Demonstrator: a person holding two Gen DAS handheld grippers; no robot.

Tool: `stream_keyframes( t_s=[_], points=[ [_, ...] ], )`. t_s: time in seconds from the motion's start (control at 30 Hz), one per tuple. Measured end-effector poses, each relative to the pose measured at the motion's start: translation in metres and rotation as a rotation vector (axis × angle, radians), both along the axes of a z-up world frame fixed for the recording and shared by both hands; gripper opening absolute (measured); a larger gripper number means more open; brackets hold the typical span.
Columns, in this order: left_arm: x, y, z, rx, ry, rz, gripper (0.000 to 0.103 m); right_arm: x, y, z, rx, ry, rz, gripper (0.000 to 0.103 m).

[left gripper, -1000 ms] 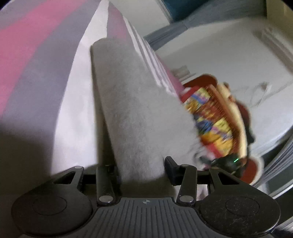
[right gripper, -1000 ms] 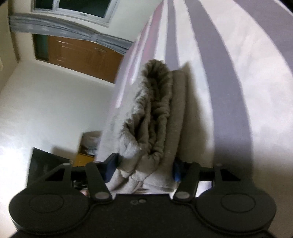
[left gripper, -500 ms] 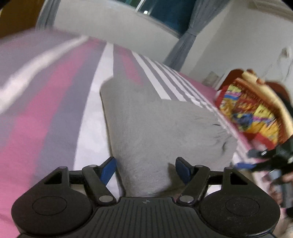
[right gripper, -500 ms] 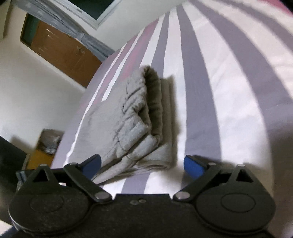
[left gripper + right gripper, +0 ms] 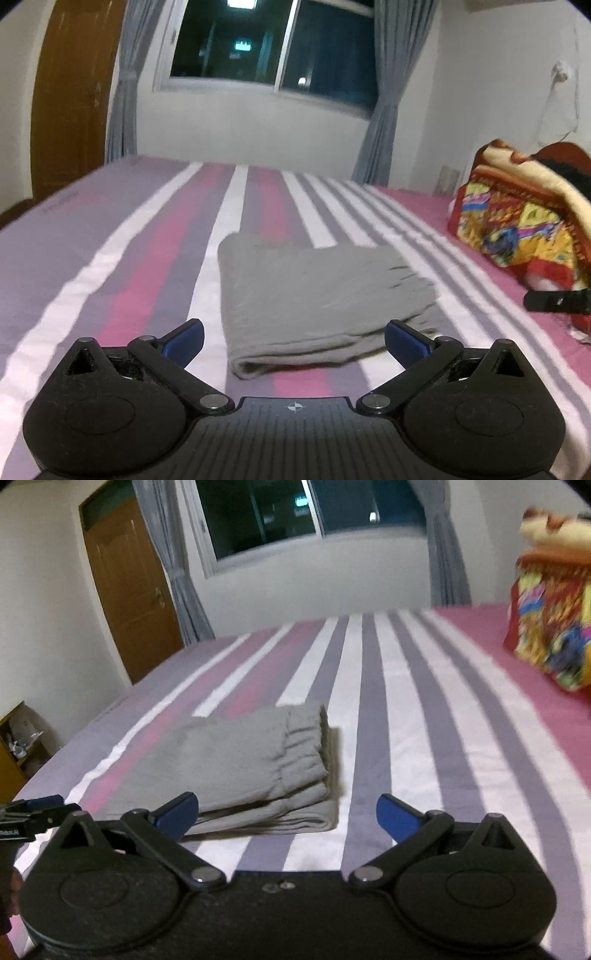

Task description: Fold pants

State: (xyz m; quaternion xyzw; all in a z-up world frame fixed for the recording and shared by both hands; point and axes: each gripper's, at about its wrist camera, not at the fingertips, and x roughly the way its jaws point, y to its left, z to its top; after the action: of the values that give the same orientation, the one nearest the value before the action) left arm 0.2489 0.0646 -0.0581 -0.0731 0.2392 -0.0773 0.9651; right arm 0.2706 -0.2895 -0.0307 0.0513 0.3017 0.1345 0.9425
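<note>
The grey pants (image 5: pixel 317 295) lie folded in a compact stack on the striped bed (image 5: pixel 147 258). In the right wrist view the pants (image 5: pixel 243 768) show their elastic waistband on the right side of the stack. My left gripper (image 5: pixel 294 341) is open and empty, raised just in front of the stack's near edge. My right gripper (image 5: pixel 287 816) is open and empty, held in front of the stack's right corner. The right gripper's tip (image 5: pixel 554 301) shows at the right edge of the left wrist view, and the left gripper's tip (image 5: pixel 33 812) at the left edge of the right wrist view.
A folded colourful blanket (image 5: pixel 524 225) lies on the bed's right side, also in the right wrist view (image 5: pixel 554 627). A window with grey curtains (image 5: pixel 273 48) and a wooden door (image 5: pixel 133 590) stand beyond the bed. A low shelf (image 5: pixel 14 749) stands left of the bed.
Both grippers opened and let go of the folded pants, then pulled back and lifted away. The stack now lies free on the bed.
</note>
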Motion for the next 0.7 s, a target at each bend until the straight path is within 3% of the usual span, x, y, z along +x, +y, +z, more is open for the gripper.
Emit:
stream_keyframes(
  t_s=[0.17,0.4,0.7],
  points=[
    [-0.064,-0.011,0.037,0.038,-0.035,0.004,0.103,-0.065,0.013,0.032,-0.036,-0.044,-0.025,0.103],
    [-0.134,-0.008,0.069,0.027,-0.072,0.021,0.103,-0.139,0.024,0.067,-0.072,-0.126,-0.062,0.103],
    [-0.225,-0.015,0.103,-0.043,-0.129,0.015,0.103,-0.223,0.04,0.093,-0.131,-0.24,-0.048,0.103]
  ],
)
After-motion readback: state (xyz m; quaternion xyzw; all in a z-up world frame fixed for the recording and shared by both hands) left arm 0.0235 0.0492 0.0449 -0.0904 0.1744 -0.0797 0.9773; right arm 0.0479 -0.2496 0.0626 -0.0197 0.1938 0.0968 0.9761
